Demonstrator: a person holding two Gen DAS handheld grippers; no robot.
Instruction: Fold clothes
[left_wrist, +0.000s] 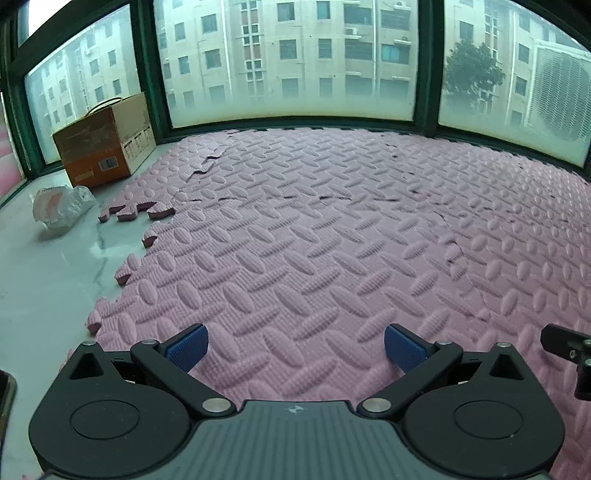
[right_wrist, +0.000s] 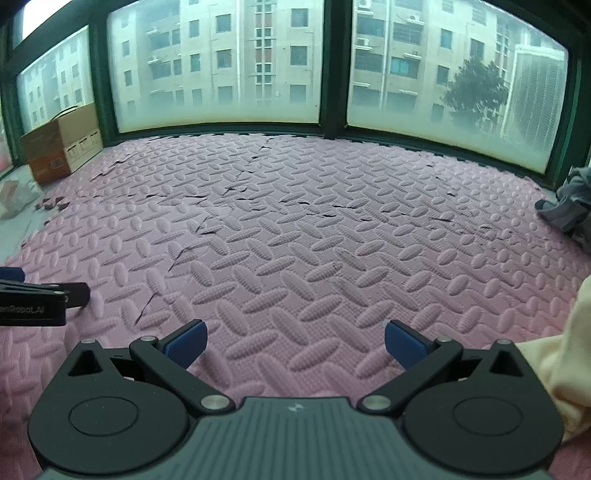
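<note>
Above the pink foam mat (right_wrist: 295, 229), the left gripper (left_wrist: 295, 349) and right gripper (right_wrist: 295, 345) are spread wide and hold nothing; the grey clothes (right_wrist: 570, 206) lie crumpled at the far right.

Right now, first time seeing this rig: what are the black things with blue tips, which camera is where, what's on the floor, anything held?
No robot arm here: a person carries two handheld grippers, each with a fisheye camera looking along its blue-padded fingers. One picture is from the left gripper, the other from the right gripper. Both are open and hold nothing. Below lies a pink foam mat. A cardboard box and a plastic bag sit at the left; grey clothes are bunched at the far right, untouched. A cream sleeve shows at the edge.
</note>
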